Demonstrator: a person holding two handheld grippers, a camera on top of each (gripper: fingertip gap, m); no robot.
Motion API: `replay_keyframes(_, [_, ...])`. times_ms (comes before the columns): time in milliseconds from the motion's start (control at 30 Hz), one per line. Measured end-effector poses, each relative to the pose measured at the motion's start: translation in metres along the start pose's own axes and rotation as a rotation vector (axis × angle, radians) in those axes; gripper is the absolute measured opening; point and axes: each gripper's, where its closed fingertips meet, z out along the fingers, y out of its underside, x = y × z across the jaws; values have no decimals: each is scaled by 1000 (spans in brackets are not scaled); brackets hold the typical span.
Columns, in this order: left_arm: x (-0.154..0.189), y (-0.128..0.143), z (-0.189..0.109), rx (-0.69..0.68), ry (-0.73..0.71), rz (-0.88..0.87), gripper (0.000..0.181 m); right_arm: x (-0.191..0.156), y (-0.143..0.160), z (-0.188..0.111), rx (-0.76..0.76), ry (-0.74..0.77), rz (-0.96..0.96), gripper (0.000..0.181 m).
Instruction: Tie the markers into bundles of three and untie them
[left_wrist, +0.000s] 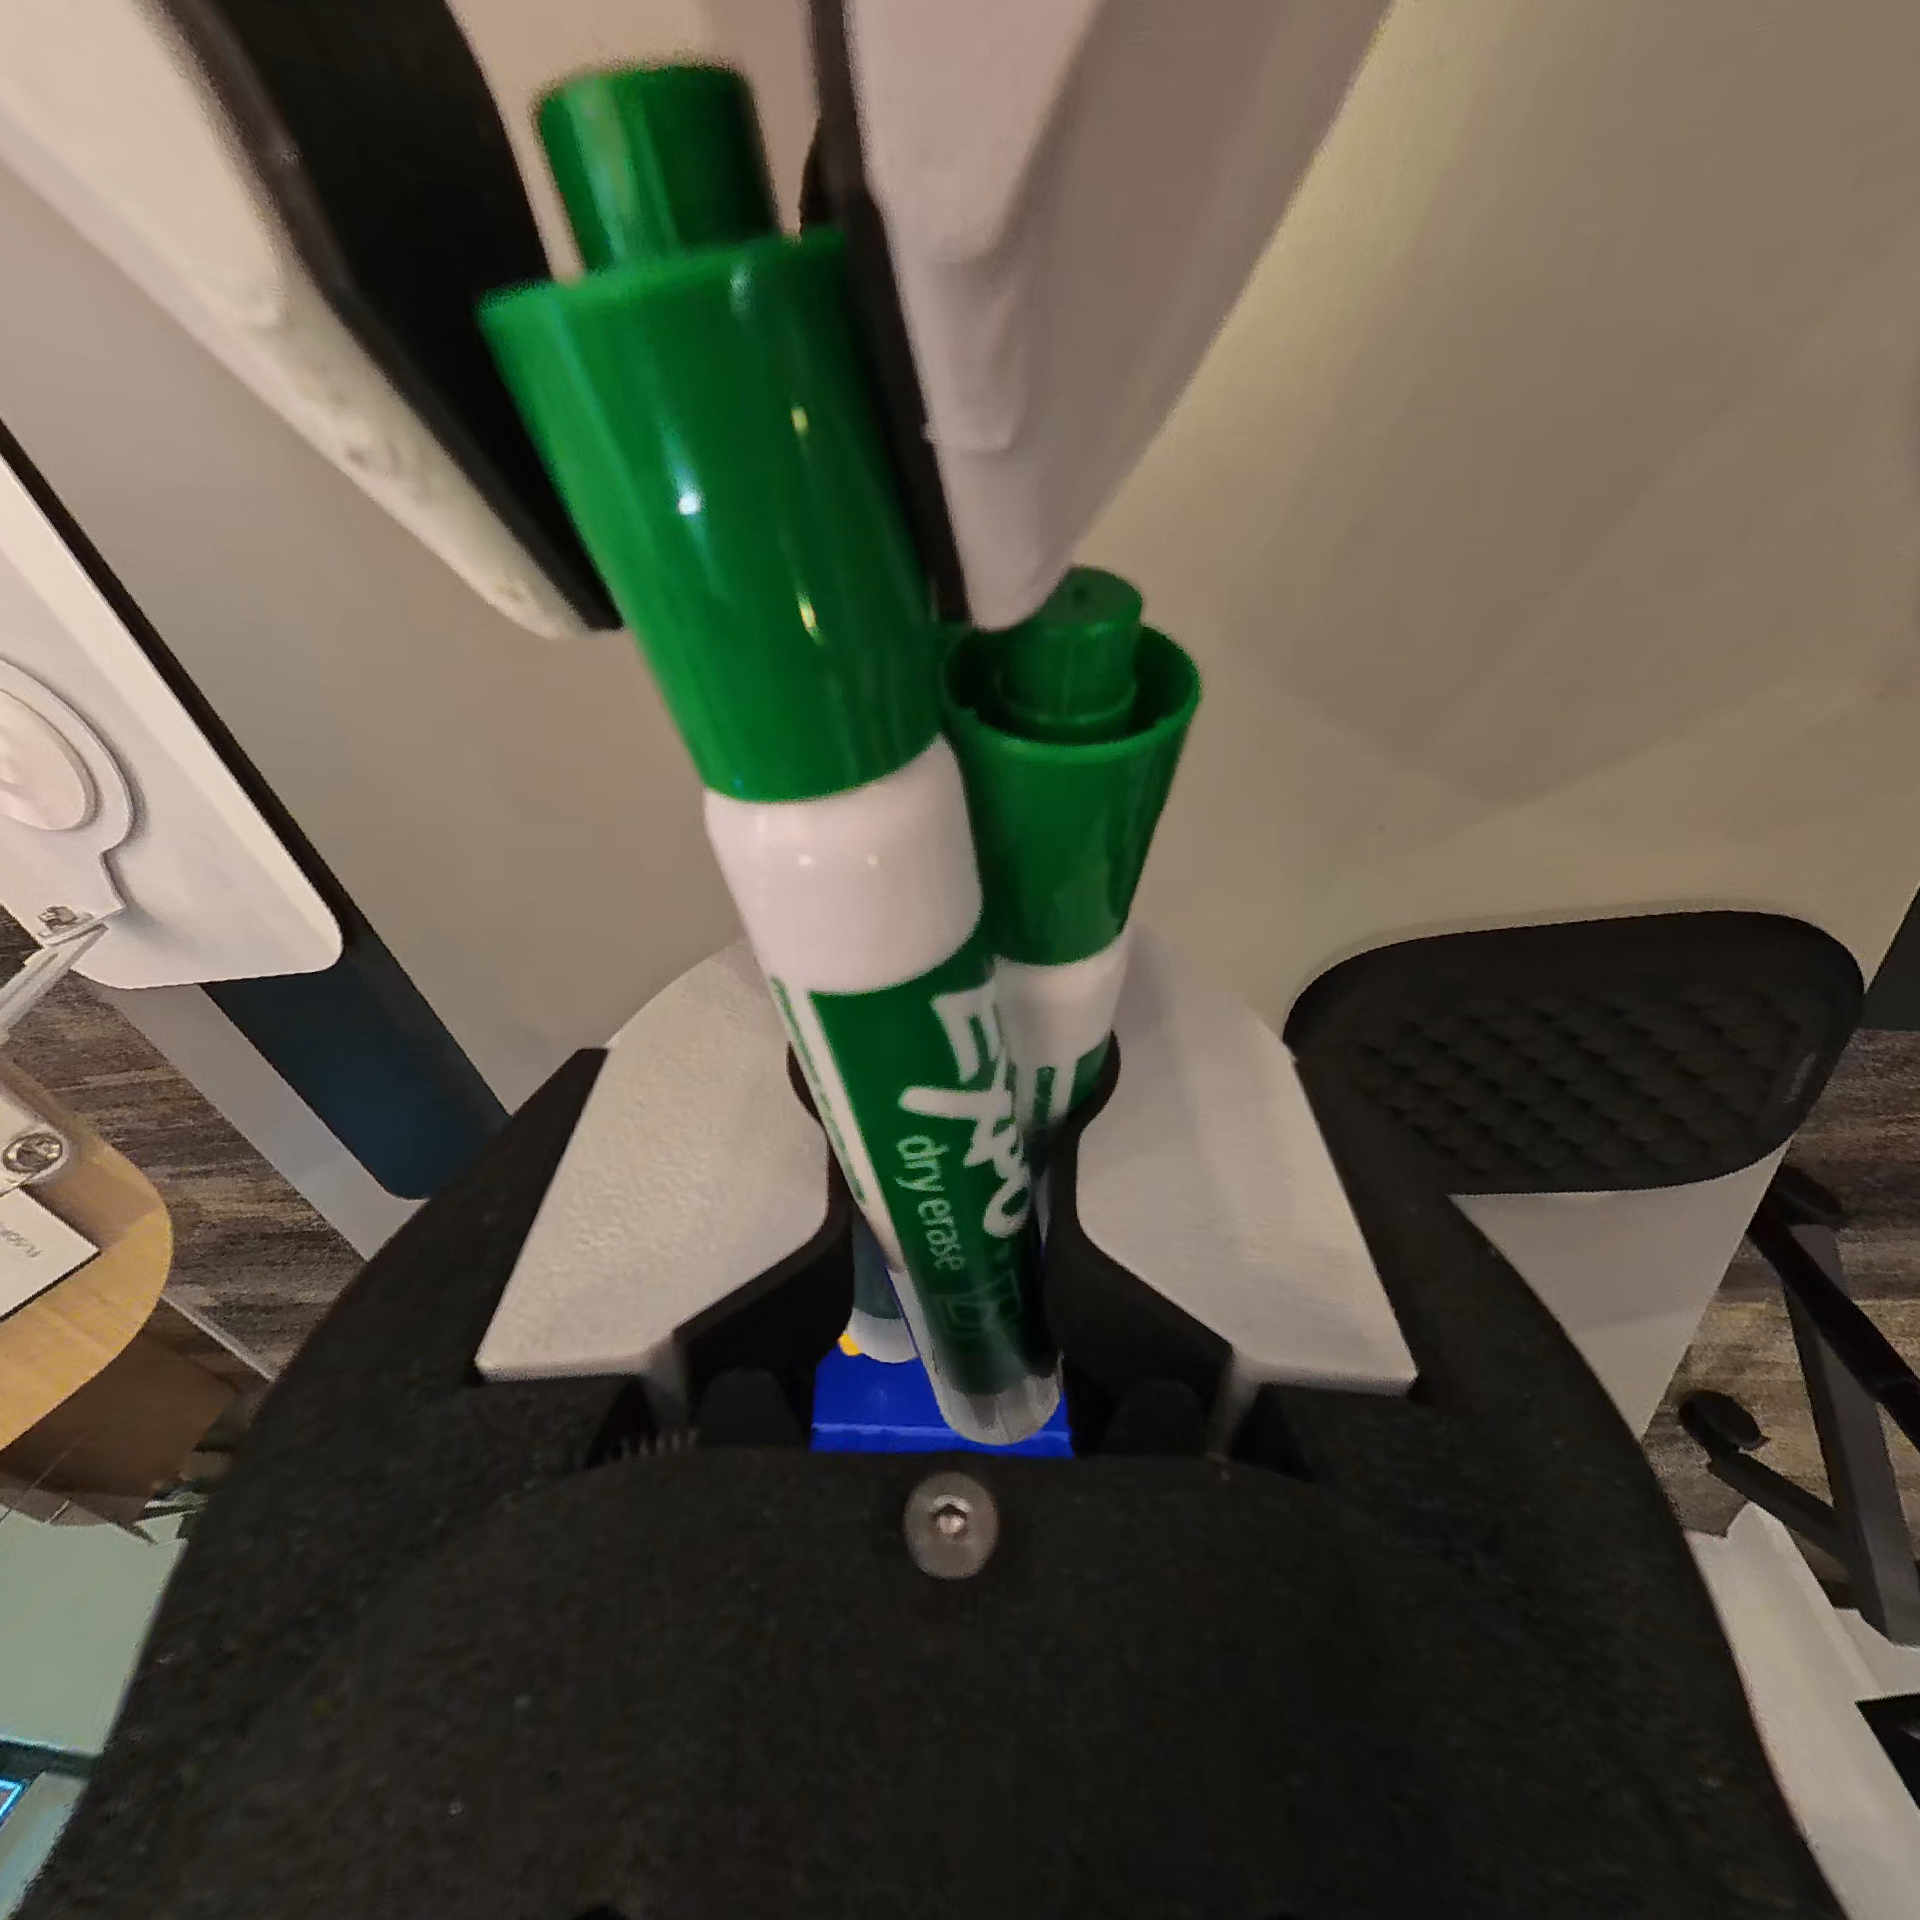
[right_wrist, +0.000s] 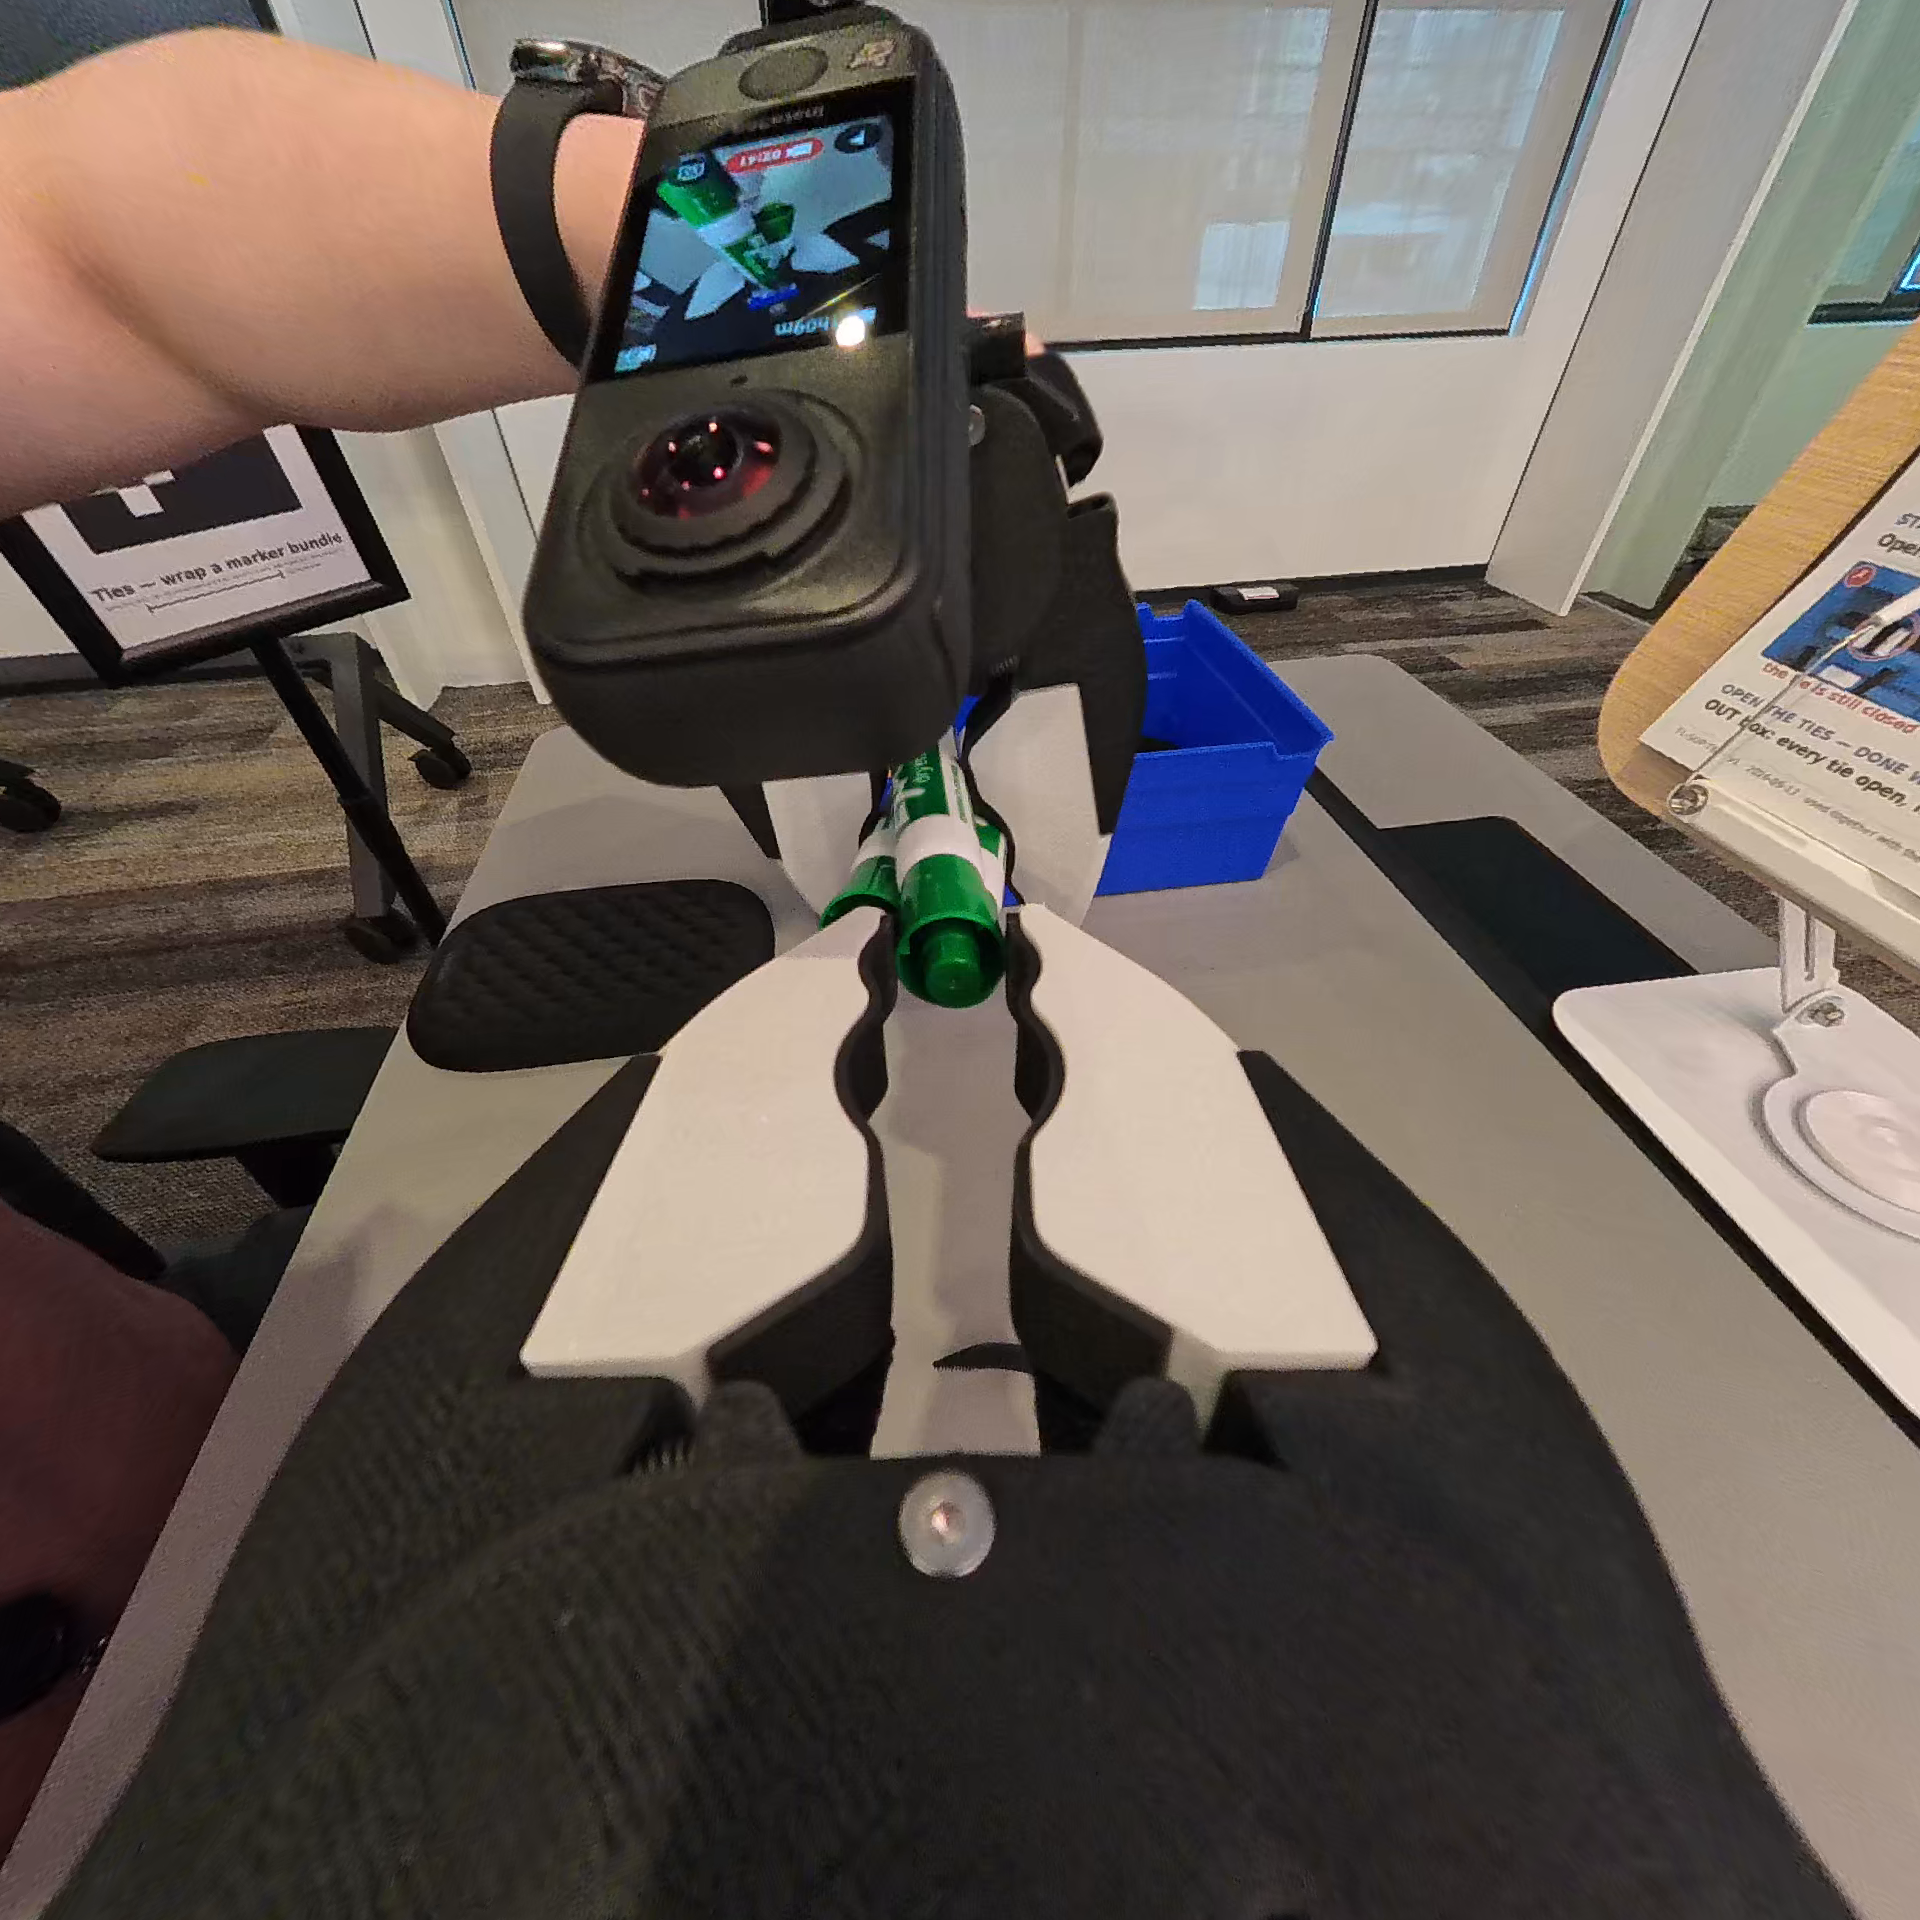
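Left gripper (left_wrist: 951, 1081) has its jaws clamped on the green markers (left_wrist: 727, 540), probably so they stay bunched for tying. Caps point at 12 o'clock, long axis along the fingers. Right gripper (right_wrist: 948, 997) sits with jaws parted around the front cap, above the bench (right_wrist: 1455, 1039).

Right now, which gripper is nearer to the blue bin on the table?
Left. The left gripper hangs just in front of the blue bin, shut on the green markers. The right gripper is open, farther back, its tips at the marker caps.
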Motion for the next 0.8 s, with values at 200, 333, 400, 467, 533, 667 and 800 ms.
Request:
replay_keyframes(200, [-1,1,-3,-29,0,10,41,1,-1,1,13,-9,4,21])
replay_keyframes(333, [-1,-1,-5,-31,0,12,41,-2,-4,-4,50,-40,-12,26])
replay_keyframes(400, [-2,0,-5,-30,-2,11,41,-1,-7,-10,79,-48,5,23])
replay_keyframes(467, [-2,0,-5,-31,-2,8,41,1,-9,-16,109,-53,25,20])
replay_keyframes(533, [-2,0,-5,-34,-1,9,41,2,-11,-17,121,-62,41,20])
replay_keyframes(667, [-3,1,-5,-47,-6,12,41,2,-10,-16,112,-55,33,20])
replay_keyframes(800, [-4,1,-6,-55,-7,13,41,2,-7,-14,98,-56,36,20])
